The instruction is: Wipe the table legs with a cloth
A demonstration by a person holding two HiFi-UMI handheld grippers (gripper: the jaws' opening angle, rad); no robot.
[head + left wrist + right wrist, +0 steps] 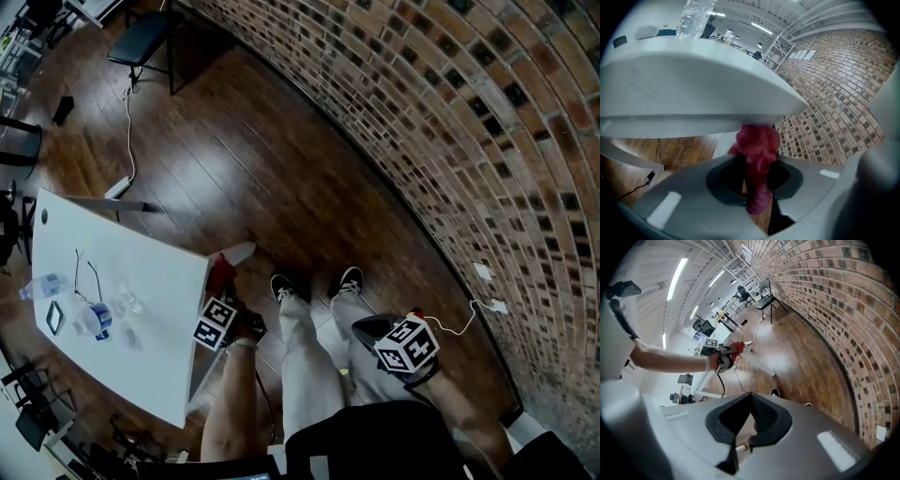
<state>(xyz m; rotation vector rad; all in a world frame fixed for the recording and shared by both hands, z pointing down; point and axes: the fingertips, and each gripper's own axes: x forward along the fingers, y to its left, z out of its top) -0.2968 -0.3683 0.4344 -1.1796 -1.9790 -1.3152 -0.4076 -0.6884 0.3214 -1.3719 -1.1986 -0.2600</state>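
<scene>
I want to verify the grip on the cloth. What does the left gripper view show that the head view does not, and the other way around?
Only the left gripper view: the left gripper with its jaws shut on the red cloth, whose bunched end sits just below the table edge. Only the head view: the right gripper, away from the table, and the person's shoes. Both: the cloth, the white table, the water bottle, the brick wall and the wooden floor.
</scene>
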